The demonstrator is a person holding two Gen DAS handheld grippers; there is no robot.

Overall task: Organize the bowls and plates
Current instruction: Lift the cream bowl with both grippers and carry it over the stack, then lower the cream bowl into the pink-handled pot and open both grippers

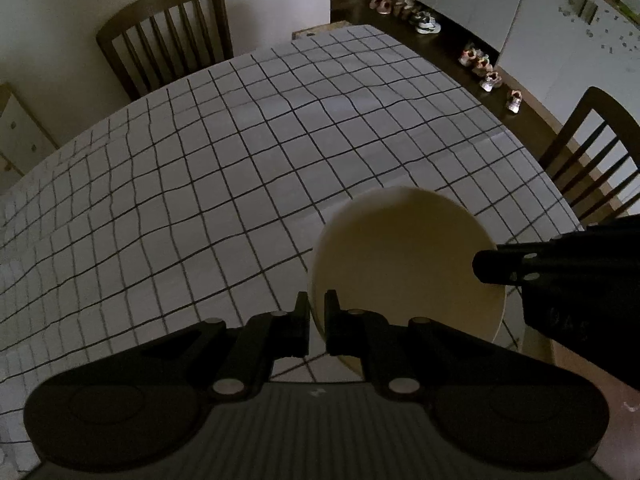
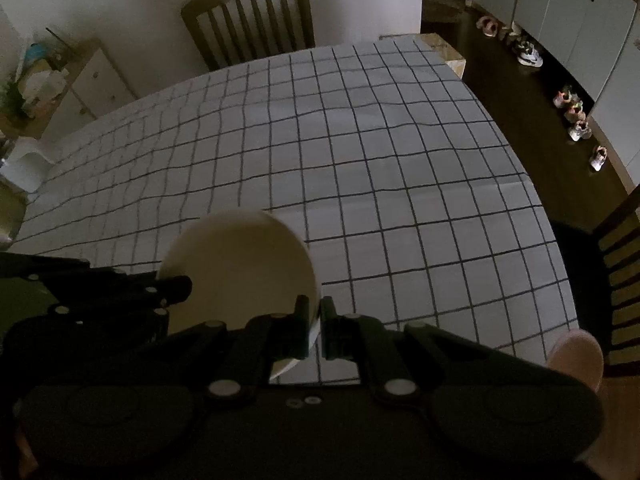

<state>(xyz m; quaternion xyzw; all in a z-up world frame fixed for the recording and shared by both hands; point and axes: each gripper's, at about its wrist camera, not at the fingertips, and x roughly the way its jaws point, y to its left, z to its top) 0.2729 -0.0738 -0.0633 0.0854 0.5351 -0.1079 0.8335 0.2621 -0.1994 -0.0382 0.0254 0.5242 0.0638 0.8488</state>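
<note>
I had both tools, left [image 1: 317, 322] and right [image 2: 314, 326], clamped on opposite bowl [image 1: 404, 256] rims above the counter [image 1: 224, 168]; should lift level, evenly.

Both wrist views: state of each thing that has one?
bowl: empty, tilted, rim pinched on two opposite sides, apparently raised off the table.
left hand-held gripper: shut on the bowl's rim.
right hand-held gripper: shut on the opposite rim.
checked tablecloth: spread over the table, slightly rippled.
far chair: pushed up to the table, unoccupied.
</note>
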